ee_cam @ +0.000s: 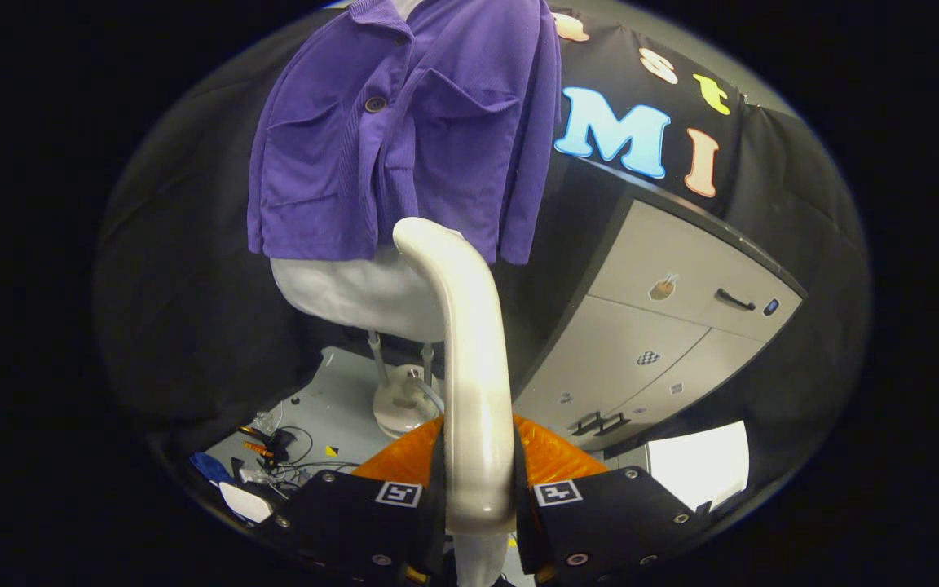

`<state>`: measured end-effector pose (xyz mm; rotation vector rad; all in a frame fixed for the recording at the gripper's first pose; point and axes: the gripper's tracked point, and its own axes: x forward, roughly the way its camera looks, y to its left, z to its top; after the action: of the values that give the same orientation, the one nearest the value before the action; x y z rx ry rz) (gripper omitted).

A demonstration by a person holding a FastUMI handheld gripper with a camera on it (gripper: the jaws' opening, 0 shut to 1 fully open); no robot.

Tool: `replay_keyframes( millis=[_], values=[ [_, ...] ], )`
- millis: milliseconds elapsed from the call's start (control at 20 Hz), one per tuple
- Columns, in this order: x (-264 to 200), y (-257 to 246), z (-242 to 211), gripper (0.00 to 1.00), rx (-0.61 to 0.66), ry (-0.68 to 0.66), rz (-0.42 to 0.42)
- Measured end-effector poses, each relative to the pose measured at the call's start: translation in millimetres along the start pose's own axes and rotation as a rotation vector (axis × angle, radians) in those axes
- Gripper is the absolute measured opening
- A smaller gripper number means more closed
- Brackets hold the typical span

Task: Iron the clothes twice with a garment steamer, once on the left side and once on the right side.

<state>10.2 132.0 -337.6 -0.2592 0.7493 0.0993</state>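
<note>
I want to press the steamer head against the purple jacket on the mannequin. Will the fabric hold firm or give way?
The purple jacket hangs loose, so it probably gives and sways. Its hem lies free over the mannequin torso, likely lifting easily. The gripper is shut on the steamer handle.

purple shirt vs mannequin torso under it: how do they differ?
The purple shirt is ribbed cloth with buttons and chest pockets; the mannequin torso is smooth, bare white. The shirt hangs draped; the torso sits rigid on metal rods. The gripper fingers clamp the steamer handle, its head near the shirt's hem.
</note>
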Motion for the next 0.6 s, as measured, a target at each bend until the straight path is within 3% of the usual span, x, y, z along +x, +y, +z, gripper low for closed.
replay_keyframes(
  millis=[200, 600],
  values=[
    [-26.7, 8.1, 17.6, 0.35, 0.069, -0.011, 0.064],
    [-99.5, 32.0, 147.5, 0.35, 0.059, -0.282, 0.142]
  ],
)
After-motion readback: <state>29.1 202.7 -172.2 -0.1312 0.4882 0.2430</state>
